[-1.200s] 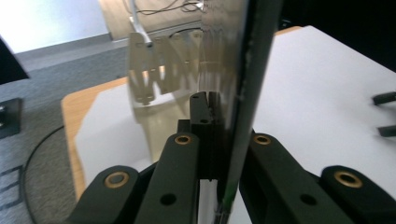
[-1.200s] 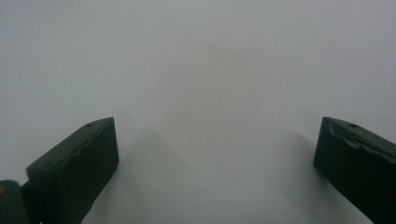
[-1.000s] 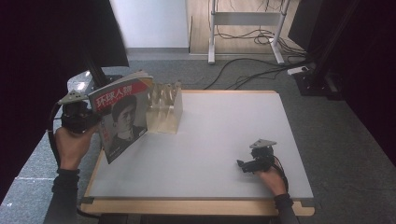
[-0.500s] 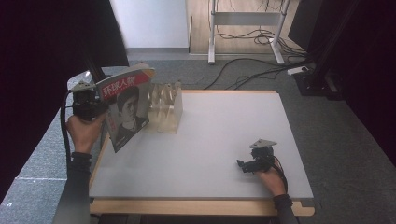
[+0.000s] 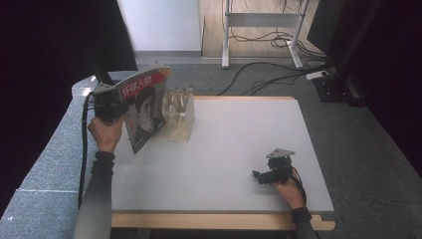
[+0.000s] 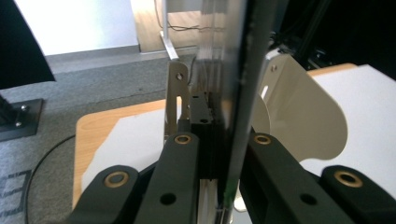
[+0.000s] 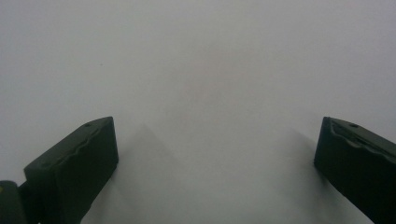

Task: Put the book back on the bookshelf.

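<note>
Table (image 5: 234,149) mostly bare: left tool (image 5: 110,105) clamps magazine (image 5: 144,107) at left edge; right tool (image 5: 268,175) rests spread.

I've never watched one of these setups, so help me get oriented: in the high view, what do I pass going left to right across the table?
Left gripper → magazine it holds upright → clear divider rack → bare white table → right gripper, open, resting near the front edge.

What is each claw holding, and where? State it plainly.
Left claw is shut on the magazine, clamped on its edge, lifted beside the rack. Right claw is open, holding nothing.
</note>
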{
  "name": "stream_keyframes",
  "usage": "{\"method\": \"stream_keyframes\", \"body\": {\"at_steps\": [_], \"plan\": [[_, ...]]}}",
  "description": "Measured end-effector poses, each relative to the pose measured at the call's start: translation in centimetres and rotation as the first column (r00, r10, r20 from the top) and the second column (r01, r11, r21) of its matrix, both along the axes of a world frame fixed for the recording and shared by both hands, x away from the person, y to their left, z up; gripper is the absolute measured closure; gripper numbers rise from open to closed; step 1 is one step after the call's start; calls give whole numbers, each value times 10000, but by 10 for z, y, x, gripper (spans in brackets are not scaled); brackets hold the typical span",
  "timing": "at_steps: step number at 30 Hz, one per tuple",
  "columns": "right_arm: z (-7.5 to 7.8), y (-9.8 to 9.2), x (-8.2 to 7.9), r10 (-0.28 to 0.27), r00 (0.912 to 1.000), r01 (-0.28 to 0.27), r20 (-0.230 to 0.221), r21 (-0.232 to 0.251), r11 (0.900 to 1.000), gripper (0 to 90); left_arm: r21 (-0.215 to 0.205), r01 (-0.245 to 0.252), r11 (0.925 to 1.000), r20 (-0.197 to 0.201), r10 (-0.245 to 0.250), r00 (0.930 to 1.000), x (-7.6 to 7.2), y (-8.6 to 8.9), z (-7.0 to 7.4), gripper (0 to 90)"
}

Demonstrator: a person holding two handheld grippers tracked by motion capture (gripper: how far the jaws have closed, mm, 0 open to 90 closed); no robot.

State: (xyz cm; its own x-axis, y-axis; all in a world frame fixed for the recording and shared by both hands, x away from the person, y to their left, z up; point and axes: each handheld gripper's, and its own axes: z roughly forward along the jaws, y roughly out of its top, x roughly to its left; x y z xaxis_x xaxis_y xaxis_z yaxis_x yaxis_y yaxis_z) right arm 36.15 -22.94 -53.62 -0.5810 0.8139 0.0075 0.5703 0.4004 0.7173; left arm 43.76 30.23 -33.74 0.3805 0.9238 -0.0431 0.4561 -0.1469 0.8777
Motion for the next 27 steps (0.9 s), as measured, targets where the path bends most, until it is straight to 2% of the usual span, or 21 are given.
{"method": "stream_keyframes", "body": {"at_steps": [1,3,4,6,7,9,10,11,12,13,14,16,19,22,24,26,27], "plan": [[0,0,0,-5,10000,5,0,2,10000,0,12,41,10000,-28,-40,10000,0,0,-2,868],[0,0,0,-1,10000,1,1,1,10000,0,-183,422,9989,-442,-429,9981,1,4,-3,864],[0,0,0,-1,10000,1,1,1,10000,0,-140,555,9984,-638,-563,9964,1,5,-1,863],[0,0,0,-2,10000,2,-2,1,10000,0,-190,862,9961,-1440,-881,9857,2,8,3,854],[0,0,0,-2,10000,2,0,-1,10000,0,18,853,9964,-1723,-837,9815,2,9,4,852],[0,0,0,-3,10000,3,-6,3,10000,0,149,923,9956,-2219,-867,9712,1,10,8,852],[0,0,0,-15,10000,15,7,2,10000,0,92,1039,9945,-2521,-983,9627,1,12,9,848],[0,0,0,-16,10000,16,8,4,10000,0,131,1093,9939,-2705,-1016,9573,1,12,9,842],[0,0,0,-16,10000,16,7,5,10000,0,379,1083,9934,-2859,-931,9537,0,12,10,846],[0,0,0,-15,10000,15,3,6,10000,0,505,1075,9929,-2896,-885,9530,-1,13,10,853],[0,0,0,-17,10000,17,1,8,10000,0,532,1014,9934,-2797,-827,9565,-2,13,10,858],[0,0,0,-5,10000,5,-14,10,10000,0,499,791,9956,-2214,-662,9729,-5,13,9,867],[0,0,0,-5,10000,5,-13,8,10000,0,374,517,9980,-1575,-452,9865,-4,12,8,871],[0,0,0,-5,10000,5,-12,10,10000,0,134,363,9993,-1149,-345,9928,-1,11,4,870],[0,0,0,-11,10000,11,-16,17,10000,0,28,246,9997,-1010,-242,9946,2,10,-1,869],[0,0,0,6,10000,-6,-12,5,10000,0,17,176,9998,-1068,-173,9941,6,9,-8,868],[0,0,0,-11,10000,11,-6,10,10000,0,-4,52,10000,-945,-52,9955,6,10,-11,866]]}}
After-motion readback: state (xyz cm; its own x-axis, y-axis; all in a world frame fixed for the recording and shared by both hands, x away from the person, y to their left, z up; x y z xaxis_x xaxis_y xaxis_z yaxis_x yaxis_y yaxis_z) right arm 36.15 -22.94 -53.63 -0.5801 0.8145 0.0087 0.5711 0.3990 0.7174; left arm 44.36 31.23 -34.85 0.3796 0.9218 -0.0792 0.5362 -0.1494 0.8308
